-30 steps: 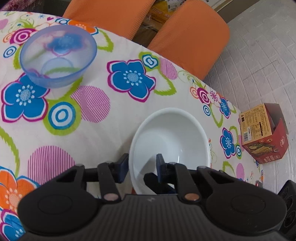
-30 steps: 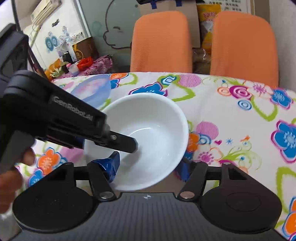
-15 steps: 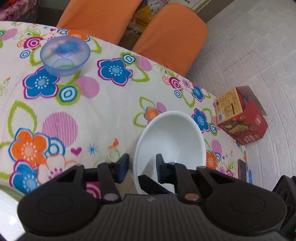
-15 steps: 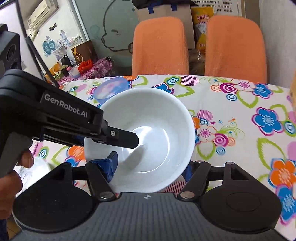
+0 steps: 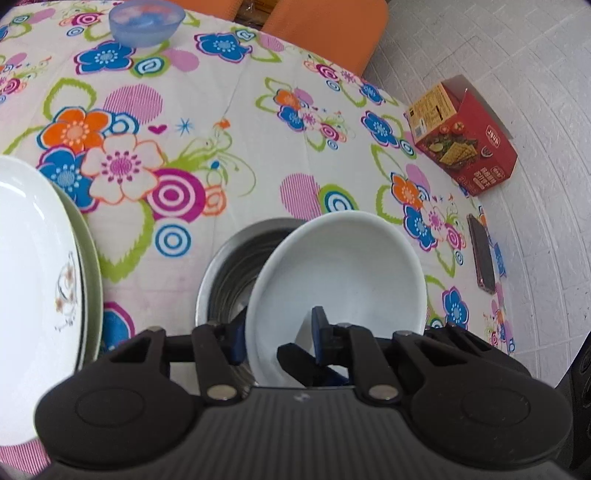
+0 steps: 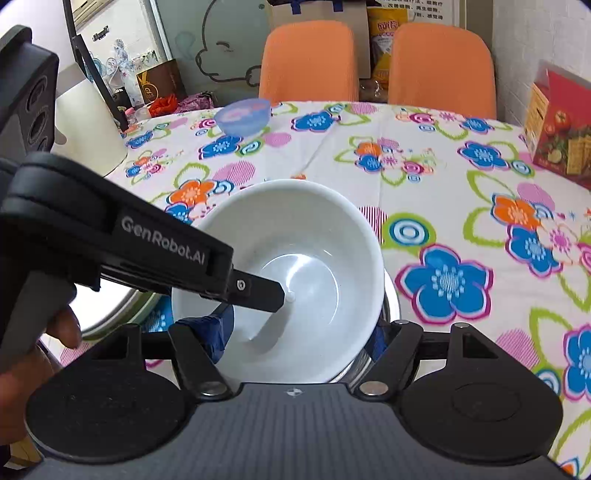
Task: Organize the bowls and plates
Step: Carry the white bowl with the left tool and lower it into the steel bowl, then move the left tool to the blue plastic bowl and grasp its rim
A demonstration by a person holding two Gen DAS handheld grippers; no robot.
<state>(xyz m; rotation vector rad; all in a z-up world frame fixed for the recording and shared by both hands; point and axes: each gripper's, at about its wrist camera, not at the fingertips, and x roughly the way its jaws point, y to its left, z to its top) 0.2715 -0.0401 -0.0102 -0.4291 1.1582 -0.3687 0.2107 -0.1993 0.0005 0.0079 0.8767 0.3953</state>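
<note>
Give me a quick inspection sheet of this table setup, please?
Surface: table under a flowered cloth.
Job's things: white bowl held tilted over a steel bowl; blue bowl at the far edge; stacked plates at left.
Clutter: red food box; phone.
Grippers: left gripper shut on the white bowl's rim; right gripper, jaws spread either side of it, contact unclear.
Cables: nothing seen.
Surroundings: two orange chairs, white brick wall.

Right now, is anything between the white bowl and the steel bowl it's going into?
Nothing visible. The round white ceramic bowl, pinched at its rim by the left hand-held gripper, hangs tilted just above the empty stainless steel bowl.
</note>
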